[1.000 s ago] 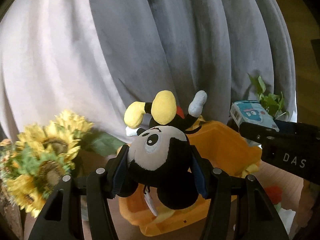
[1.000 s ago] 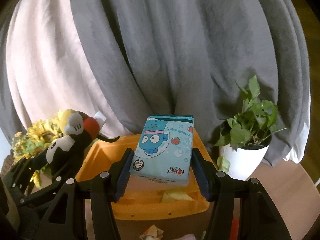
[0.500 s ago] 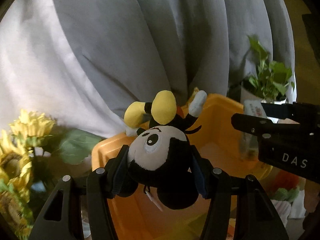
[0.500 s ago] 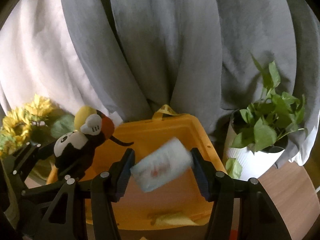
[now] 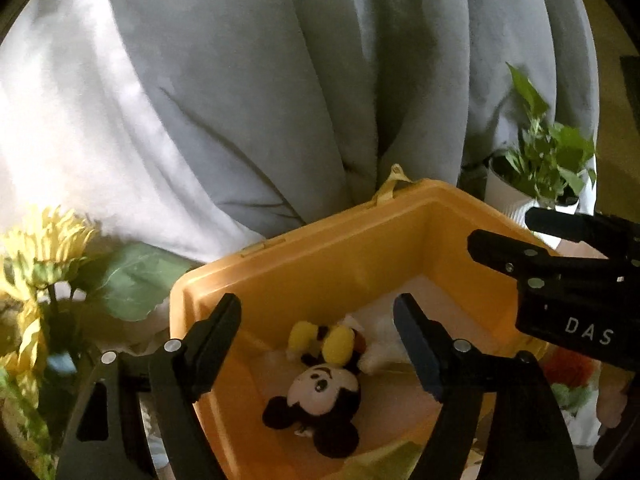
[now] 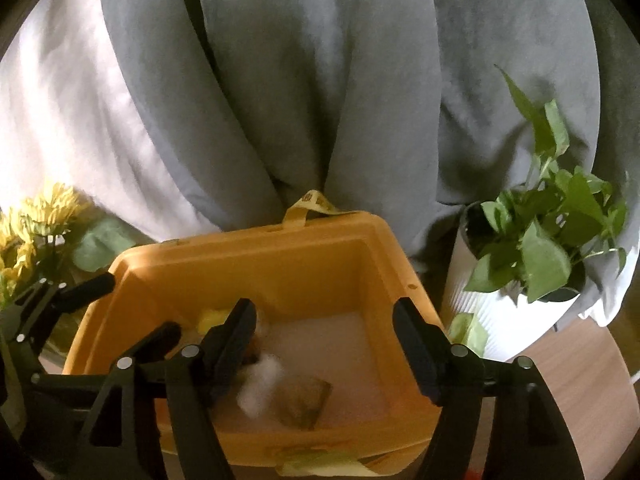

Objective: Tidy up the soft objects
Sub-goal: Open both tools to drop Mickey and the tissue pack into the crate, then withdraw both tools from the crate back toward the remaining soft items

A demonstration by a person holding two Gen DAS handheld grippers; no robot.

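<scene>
Left wrist view: I find the left gripper point(image 5: 318, 340) with jaws opening and nothing between them; the mouse plush toy point(image 5: 320, 388) lies on the floor of the orange bin point(image 5: 320, 240), clear of both pads. My right gripper point(image 6: 324, 344) is likewise opening and empty over the bin; a blurred packet point(image 6: 304, 402) lies inside. To finish well, I judge both grippers should lift straight up, clear of the bin walls and each other

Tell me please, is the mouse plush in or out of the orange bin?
In: the mouse plush lies on the orange bin's floor.
</scene>
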